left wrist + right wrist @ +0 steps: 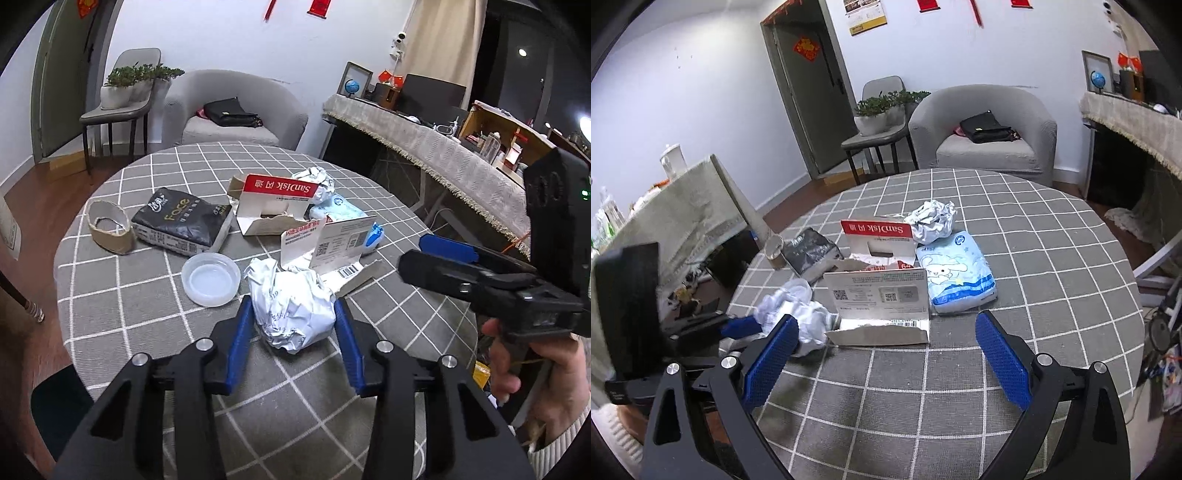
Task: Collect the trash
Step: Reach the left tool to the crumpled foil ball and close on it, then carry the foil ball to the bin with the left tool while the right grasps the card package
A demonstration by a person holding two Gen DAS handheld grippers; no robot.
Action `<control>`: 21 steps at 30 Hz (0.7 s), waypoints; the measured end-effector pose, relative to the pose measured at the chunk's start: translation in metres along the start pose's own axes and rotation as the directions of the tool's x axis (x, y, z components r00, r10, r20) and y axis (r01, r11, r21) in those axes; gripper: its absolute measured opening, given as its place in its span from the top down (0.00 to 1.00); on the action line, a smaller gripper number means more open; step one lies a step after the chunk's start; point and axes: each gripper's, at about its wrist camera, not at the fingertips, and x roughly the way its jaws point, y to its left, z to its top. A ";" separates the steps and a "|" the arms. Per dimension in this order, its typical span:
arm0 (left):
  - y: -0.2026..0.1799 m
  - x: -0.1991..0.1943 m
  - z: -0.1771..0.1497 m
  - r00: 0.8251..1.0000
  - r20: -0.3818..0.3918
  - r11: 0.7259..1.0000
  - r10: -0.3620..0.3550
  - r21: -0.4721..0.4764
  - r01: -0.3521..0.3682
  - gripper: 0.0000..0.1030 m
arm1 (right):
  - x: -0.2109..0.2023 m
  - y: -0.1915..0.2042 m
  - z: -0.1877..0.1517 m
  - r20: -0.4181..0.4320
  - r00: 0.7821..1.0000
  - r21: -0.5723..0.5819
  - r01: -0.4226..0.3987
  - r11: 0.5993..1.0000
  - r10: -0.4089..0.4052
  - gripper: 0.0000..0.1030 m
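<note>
My left jaws pinch the crumpled paper wad between pads, right jaws spread; soft wad may squirt out on lift.

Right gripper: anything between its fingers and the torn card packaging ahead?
No. In the right wrist view only bare checked tablecloth lies between the right gripper and the torn card packaging; its fingers stand wide apart, holding nothing.

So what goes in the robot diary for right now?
left gripper: closed on crumpled paper ball | right gripper: open, empty | table: more trash
</note>
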 end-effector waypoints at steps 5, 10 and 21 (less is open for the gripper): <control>0.009 -0.013 -0.004 1.000 0.007 1.000 -0.012 0.000 0.012 0.55 | 0.008 0.005 0.005 -0.005 1.000 -0.011 0.019 1.000 -0.019 0.05; 0.021 -0.027 -0.004 1.000 0.022 1.000 -0.021 -0.006 0.021 0.55 | 0.019 0.010 0.009 -0.011 0.999 -0.025 0.037 0.999 -0.037 0.05; 0.046 -0.047 -0.002 0.999 0.031 0.999 -0.009 -0.040 0.010 0.55 | 0.054 0.023 0.017 -0.056 0.993 -0.062 0.097 0.993 -0.100 0.05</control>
